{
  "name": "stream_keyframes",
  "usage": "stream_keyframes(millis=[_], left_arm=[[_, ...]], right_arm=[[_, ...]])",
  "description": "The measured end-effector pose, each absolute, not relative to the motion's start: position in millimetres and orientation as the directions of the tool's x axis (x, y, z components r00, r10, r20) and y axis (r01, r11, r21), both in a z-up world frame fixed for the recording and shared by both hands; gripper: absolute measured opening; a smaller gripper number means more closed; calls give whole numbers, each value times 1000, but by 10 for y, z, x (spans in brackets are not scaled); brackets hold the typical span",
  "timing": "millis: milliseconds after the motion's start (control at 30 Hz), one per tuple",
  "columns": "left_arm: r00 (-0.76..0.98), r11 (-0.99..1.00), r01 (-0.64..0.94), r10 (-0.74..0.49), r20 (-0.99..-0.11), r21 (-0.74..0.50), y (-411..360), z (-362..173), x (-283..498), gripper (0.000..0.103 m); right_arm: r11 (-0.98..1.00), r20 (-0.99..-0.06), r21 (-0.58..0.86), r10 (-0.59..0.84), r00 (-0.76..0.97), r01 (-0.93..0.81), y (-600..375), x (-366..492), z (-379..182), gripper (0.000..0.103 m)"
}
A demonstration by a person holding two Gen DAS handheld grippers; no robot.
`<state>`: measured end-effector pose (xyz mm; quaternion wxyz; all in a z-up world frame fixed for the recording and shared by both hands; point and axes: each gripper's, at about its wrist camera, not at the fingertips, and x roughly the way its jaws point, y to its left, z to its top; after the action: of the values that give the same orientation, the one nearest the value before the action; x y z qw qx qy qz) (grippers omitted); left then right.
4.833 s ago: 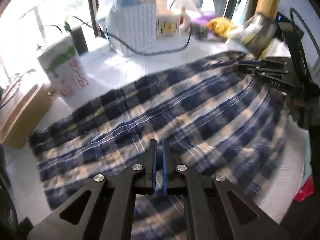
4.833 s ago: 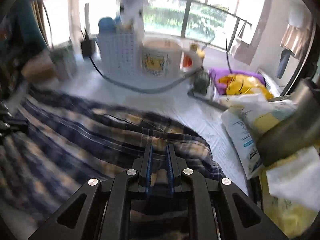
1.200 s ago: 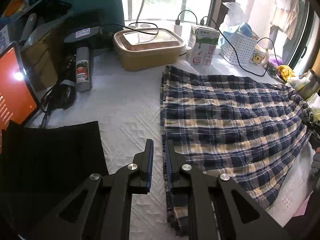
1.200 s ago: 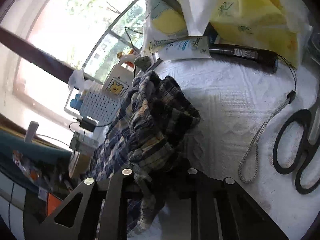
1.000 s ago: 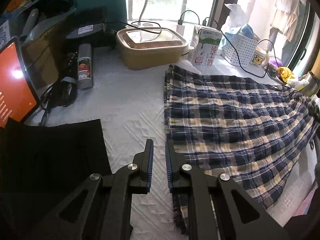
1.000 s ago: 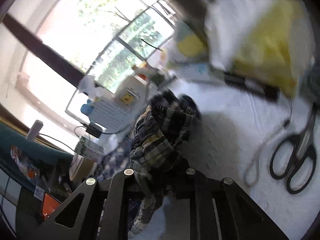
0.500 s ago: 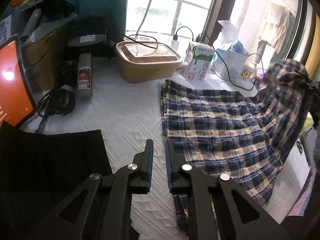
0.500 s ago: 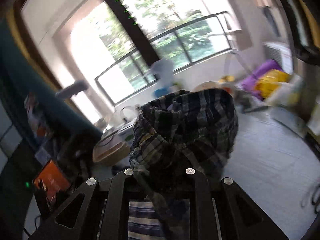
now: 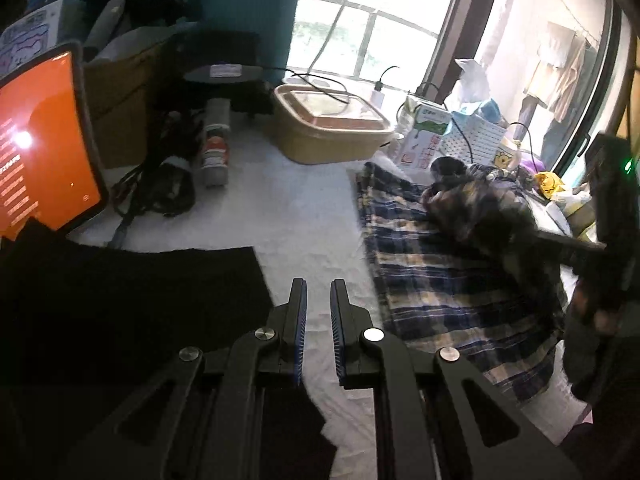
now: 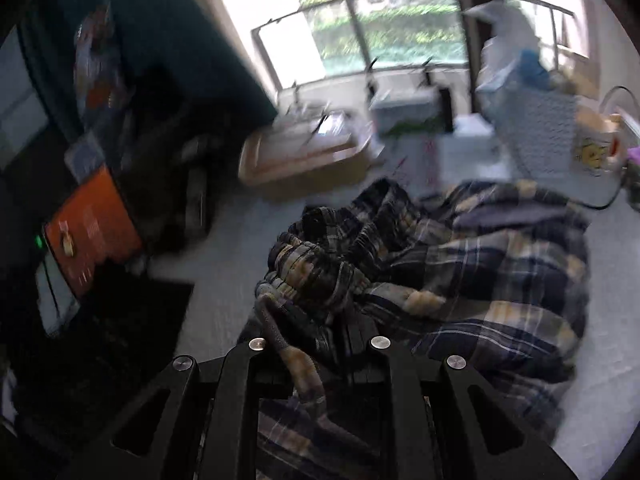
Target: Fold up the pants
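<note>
Right now the right gripper [image 10: 320,334] has its jaws clenched on the bunched waistband of the pants [image 10: 472,276], whose plaid cloth spreads toward 2 o'clock over the white desk [image 10: 224,292]. Meanwhile the left gripper [image 9: 318,312] hovers with jaws slightly parted, grasping nothing, the pants [image 9: 440,264] lying at its 2 o'clock.

Soft woven plaid cloth pants [image 9: 436,264], matt white textured tablecloth [image 9: 288,216]
</note>
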<state>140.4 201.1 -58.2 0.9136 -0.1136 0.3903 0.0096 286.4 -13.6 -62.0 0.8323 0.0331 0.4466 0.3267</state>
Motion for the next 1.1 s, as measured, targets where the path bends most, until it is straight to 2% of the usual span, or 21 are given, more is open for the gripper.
stream_keyframes(millis=[167,200,233,267,300,433,600,633,700,733,867,1067,1100], left_arm=[[684,975,-113,-64,-726,-192,2016,-622,1423,11],[683,976,-108,-65,-727,-189,2002,-619,1442,11],[683,977,-105,-65,-728,-186,1985,-612,1464,11],[683,978,-101,-64,-727,-182,1967,-602,1484,11],[686,979,-95,-66,-725,-178,1940,-579,1514,11],[698,983,-78,-64,-713,-165,1855,-470,1635,12],[716,990,6,-102,-691,-140,1580,-311,1791,13],[718,990,48,-127,-684,-134,1465,-278,1834,15],[717,984,118,-179,-673,-136,1279,-246,1905,31],[713,976,165,-216,-667,-140,1157,-243,1966,32],[674,968,225,-239,-699,-113,837,-344,2282,32],[574,961,253,-245,-781,-115,664,-678,2755,31],[563,956,258,-269,-781,-143,682,-706,2789,26]], right_arm=[[770,-786,268,523,330,-580,120,2721,-840,19],[764,-789,260,520,326,-591,135,2709,-850,25],[751,-793,253,522,313,-611,154,2678,-854,35],[736,-793,261,532,296,-624,186,2649,-862,66],[719,-788,277,549,276,-638,170,2619,-863,88],[667,-741,291,610,280,-686,106,2457,-713,89],[705,-684,312,632,365,-637,-361,2510,-453,89],[725,-671,309,625,399,-616,-528,2530,-395,89],[766,-658,303,598,457,-566,-823,2617,-342,89],[790,-654,301,579,487,-535,-1001,2659,-341,89],[853,-671,324,512,537,-409,-1555,2849,-485,89],[878,-681,353,478,555,-323,-2022,2962,-744,89],[879,-679,354,476,559,-319,-2045,2975,-781,89]])
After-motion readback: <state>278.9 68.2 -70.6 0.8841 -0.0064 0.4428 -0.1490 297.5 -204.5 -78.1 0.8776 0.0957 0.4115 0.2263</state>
